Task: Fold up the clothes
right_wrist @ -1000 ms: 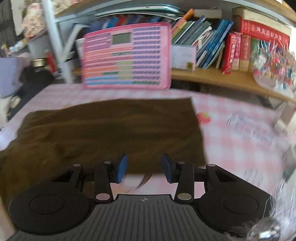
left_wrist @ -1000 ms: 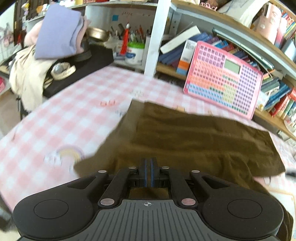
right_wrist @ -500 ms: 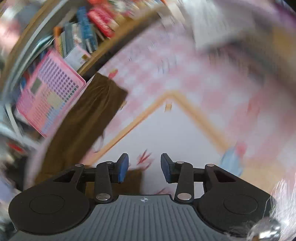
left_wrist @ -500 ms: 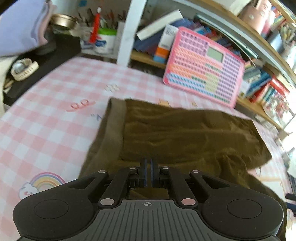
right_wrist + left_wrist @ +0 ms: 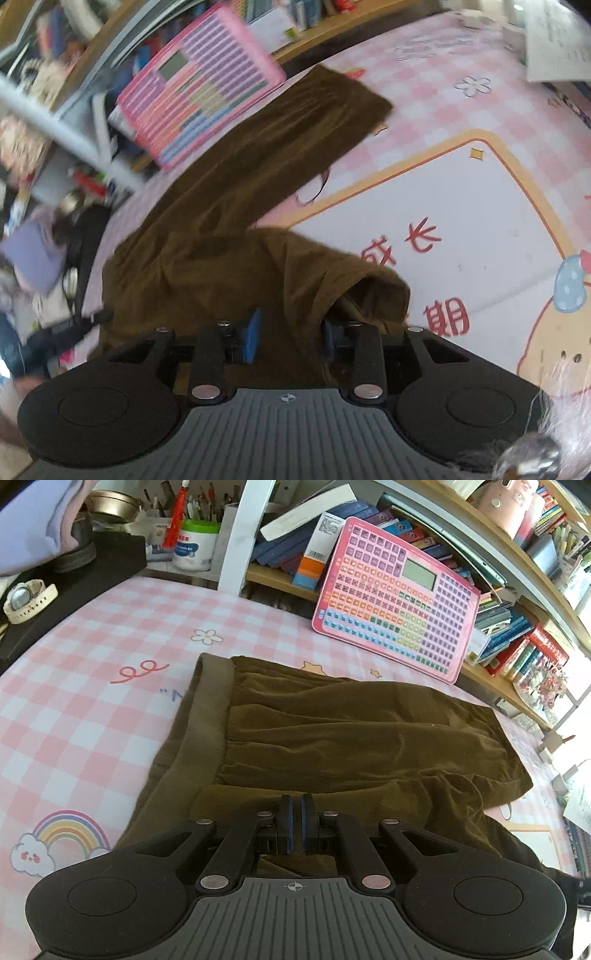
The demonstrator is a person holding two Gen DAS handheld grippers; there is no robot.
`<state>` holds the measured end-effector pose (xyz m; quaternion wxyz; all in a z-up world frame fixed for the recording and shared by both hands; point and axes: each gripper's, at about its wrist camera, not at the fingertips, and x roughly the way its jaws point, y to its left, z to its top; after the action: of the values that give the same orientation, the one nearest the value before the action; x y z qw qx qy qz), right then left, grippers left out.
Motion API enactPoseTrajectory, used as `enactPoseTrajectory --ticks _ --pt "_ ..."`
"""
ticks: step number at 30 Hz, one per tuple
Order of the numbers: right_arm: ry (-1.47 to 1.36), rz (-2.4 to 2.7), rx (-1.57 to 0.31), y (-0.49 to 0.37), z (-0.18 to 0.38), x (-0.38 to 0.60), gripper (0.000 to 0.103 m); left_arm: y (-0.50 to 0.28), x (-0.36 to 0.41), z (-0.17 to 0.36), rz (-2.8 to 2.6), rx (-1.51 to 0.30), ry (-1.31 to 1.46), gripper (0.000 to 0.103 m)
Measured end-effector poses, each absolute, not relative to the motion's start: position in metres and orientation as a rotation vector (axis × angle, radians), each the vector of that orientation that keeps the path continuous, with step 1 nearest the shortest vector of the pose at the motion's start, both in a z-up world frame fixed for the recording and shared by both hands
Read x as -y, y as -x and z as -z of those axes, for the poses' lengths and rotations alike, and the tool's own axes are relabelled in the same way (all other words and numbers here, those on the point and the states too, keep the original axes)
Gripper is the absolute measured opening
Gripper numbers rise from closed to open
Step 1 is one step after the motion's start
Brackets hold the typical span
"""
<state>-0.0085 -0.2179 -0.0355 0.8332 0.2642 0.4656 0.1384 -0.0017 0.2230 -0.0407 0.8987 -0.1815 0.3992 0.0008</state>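
A pair of brown trousers (image 5: 332, 734) lies on the pink checked table cover (image 5: 74, 716), waistband to the left, one leg flat toward the shelves. My left gripper (image 5: 295, 825) is shut on the near fold of the brown cloth. In the right wrist view the trousers (image 5: 229, 206) stretch away toward the pink board, and a bunched leg end (image 5: 332, 280) lies right in front of my right gripper (image 5: 291, 332). Its jaws stand apart with brown cloth between them, not pinched.
A pink keyboard toy (image 5: 395, 598) leans on the bookshelf (image 5: 517, 672) at the back. A black box with a watch (image 5: 26, 598) stands at the left. A white mat with an orange border (image 5: 461, 221) lies at the right, with papers (image 5: 554, 40) beyond.
My right gripper has swung round from the far trouser edge and come down over the bunched leg end. My left gripper has stayed shut on the cloth and moved forward over the table.
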Motion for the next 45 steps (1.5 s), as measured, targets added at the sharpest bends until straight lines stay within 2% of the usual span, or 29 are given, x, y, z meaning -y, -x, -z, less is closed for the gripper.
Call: enactPoseTrajectory --ticks 4,6,7,8,9,11,14,16,17,18,20,24,31,35,37,39,45 --pt "-0.687 -0.206 -0.941 0.005 0.039 0.240 0.036 0.001 -0.218 0.045 -0.006 -0.848 0.373 0.006" --pt "-0.765 -0.181 -0.918 0.005 0.042 0.254 0.034 0.002 -0.216 0.048 -0.017 -0.861 0.367 0.006" --pt "-0.794 -0.163 -0.920 0.005 0.044 0.261 0.029 0.002 -0.215 0.050 -0.024 -0.868 0.367 0.006" --pt "-0.811 -0.147 -0.935 0.004 0.046 0.266 0.006 0.003 -0.215 0.052 -0.031 -0.874 0.368 0.006" --pt "-0.812 -0.130 -0.946 0.004 0.046 0.268 0.003 0.003 -0.214 0.053 -0.036 -0.878 0.368 0.006" --pt "-0.753 -0.103 -0.940 0.005 0.037 0.267 0.003 0.004 -0.213 0.054 -0.046 -0.883 0.367 0.006" --pt "-0.616 -0.195 -0.677 0.024 -0.008 0.257 0.003 0.004 -0.212 0.055 -0.057 -0.889 0.365 0.006" --pt "-0.510 -0.199 -0.584 0.025 -0.025 0.247 0.003 0.003 -0.210 0.056 -0.066 -0.892 0.357 0.006" --pt "-0.442 -0.143 -0.606 0.019 -0.025 0.242 0.005 0.003 -0.209 0.056 -0.070 -0.891 0.357 0.006" --pt "-0.377 -0.073 -0.657 0.009 -0.019 0.238 0.015 0.003 -0.208 0.057 -0.072 -0.891 0.357 0.006" --pt "-0.302 0.082 -0.798 -0.014 0.003 0.243 0.027 0.003 -0.207 0.055 -0.074 -0.888 0.356 0.006" --pt "-0.380 0.065 -0.837 -0.007 0.009 0.266 0.027 0.008 -0.209 0.053 -0.079 -0.876 0.377 0.007" --pt "-0.277 -0.094 -1.038 0.020 0.032 0.244 0.026 0.010 -0.211 0.058 -0.079 -0.877 0.391 0.007" --pt "-0.073 -0.082 -1.025 0.035 0.038 0.222 0.014 0.010 -0.213 0.057 -0.060 -0.873 0.390 0.007" --pt "-0.010 -0.029 -1.025 0.033 0.042 0.222 0.017 0.010 -0.215 0.055 -0.047 -0.862 0.398 0.007" --pt "-0.029 0.029 -1.011 0.032 0.043 0.228 0.028 0.012 -0.221 0.050 -0.039 -0.825 0.426 0.008" --pt "-0.045 0.128 -0.922 0.038 0.028 0.215 0.025 -0.004 -0.260 0.036 -0.062 -0.734 0.488 0.008"
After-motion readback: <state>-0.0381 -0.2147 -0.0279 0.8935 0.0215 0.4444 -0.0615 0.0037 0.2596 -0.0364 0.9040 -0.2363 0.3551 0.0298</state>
